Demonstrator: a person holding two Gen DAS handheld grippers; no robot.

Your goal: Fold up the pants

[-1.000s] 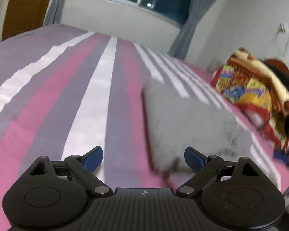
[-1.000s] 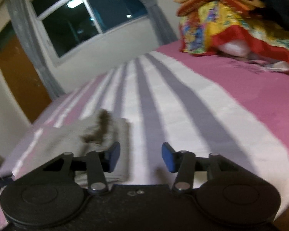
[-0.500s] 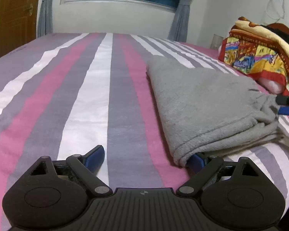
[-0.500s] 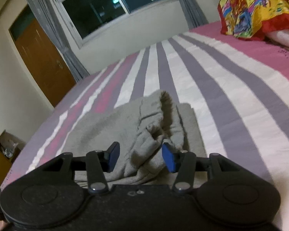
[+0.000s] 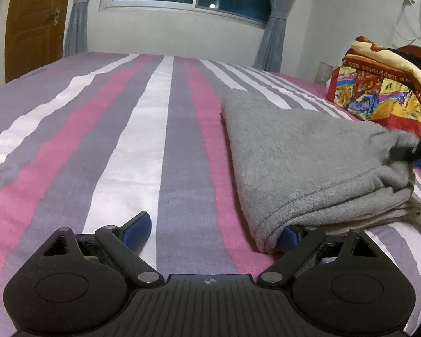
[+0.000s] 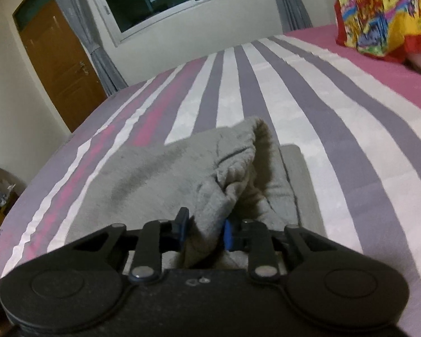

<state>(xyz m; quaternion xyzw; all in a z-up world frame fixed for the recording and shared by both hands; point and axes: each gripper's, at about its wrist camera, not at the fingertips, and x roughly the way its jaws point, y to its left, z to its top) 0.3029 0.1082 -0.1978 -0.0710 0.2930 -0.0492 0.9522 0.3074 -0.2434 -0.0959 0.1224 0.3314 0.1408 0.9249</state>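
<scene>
Right tool closing on the gray pants

The right tool (image 6: 203, 231) is closing, a raised fold of the pants (image 6: 182, 174) between its pads. The left tool (image 5: 213, 231) is spread wide, one pad tucked under the pants' edge on the striped bed (image 5: 126, 140).

Pants (image 5: 303, 151): grey fleecy knit, matt and napped, with stitched hems along the folded edge. Bed sheet (image 5: 143, 146): smooth woven cloth with a faint sheen on its white stripes. Left tongs (image 5: 213, 231) and right tongs (image 6: 205, 229): matt black plastic bodies, ribbed on the left, with dull metal pivot pins and blue pads. Blanket (image 5: 379, 95): plush printed cloth. Door (image 5: 33, 22): varnished wood.
</scene>
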